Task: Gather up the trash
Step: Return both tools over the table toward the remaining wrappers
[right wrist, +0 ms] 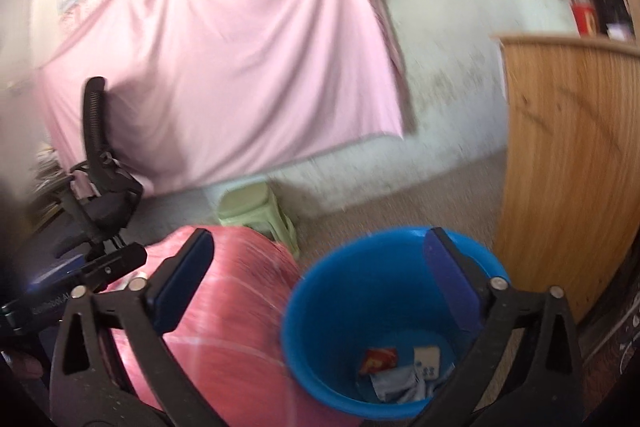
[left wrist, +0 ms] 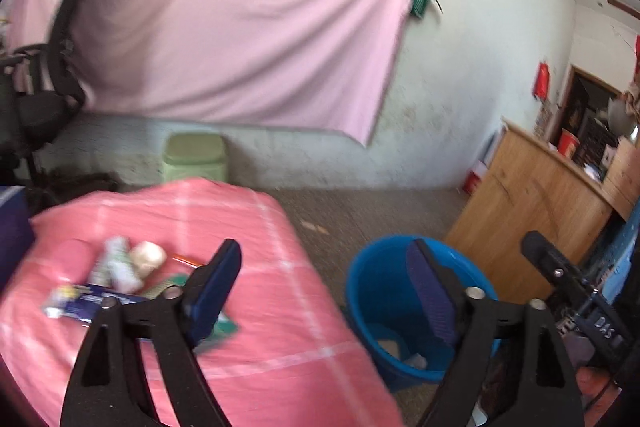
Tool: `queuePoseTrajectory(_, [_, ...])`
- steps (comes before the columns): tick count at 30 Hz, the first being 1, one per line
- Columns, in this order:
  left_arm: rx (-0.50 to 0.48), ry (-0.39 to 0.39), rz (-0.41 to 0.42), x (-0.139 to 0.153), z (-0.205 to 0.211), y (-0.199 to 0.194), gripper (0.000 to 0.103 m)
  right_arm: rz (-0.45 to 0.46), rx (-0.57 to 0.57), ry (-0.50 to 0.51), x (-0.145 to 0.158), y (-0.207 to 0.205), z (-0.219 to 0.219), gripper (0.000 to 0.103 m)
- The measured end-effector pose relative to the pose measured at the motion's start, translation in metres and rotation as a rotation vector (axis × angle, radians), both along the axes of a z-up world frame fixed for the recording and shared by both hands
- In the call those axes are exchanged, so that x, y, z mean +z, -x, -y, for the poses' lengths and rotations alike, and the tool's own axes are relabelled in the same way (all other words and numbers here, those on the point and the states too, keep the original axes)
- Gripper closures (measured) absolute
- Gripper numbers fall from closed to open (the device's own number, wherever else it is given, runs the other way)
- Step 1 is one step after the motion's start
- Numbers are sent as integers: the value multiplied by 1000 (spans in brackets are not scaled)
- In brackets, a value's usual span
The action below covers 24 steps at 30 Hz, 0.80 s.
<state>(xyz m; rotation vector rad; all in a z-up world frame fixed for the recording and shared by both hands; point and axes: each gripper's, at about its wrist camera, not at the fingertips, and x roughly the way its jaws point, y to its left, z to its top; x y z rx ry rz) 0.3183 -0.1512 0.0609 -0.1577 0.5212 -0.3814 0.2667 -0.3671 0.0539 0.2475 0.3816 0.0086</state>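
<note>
The blue bin [right wrist: 384, 327] stands on the floor just beside the pink tabletop [left wrist: 280, 327], close enough that litter can be dropped straight in; a red wrapper [right wrist: 378, 359] and pale scraps [right wrist: 400, 385] already lie at its bottom. The right tongs [right wrist: 320, 275] hang over the bin, wide and empty. The left tongs [left wrist: 324, 291] are also wide and empty, straddling the tabletop's edge and the bin. Remaining trash [left wrist: 116, 279], blurred, sits clustered on the tabletop, likely the next target.

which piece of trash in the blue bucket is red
The red wrapper, lying at the left of the blue bucket bottom; the pieces beside it are pale white and grey.
</note>
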Motion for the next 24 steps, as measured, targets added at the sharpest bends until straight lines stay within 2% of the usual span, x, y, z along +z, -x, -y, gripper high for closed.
queuePoseTrajectory(1, [19, 13, 21, 3, -10, 5, 10, 27, 13, 14, 5, 4, -10, 0])
queuePoseTrajectory(4, [98, 39, 86, 11, -43, 21, 3, 81, 46, 34, 15, 10, -35, 0])
queuePoseTrajectory(14, [283, -48, 208, 18, -130, 64, 3, 194, 153, 62, 25, 21, -115, 0])
queuePoseTrajectory(24, [398, -96, 250, -6, -193, 93, 3, 218, 284, 139, 16, 23, -186, 0])
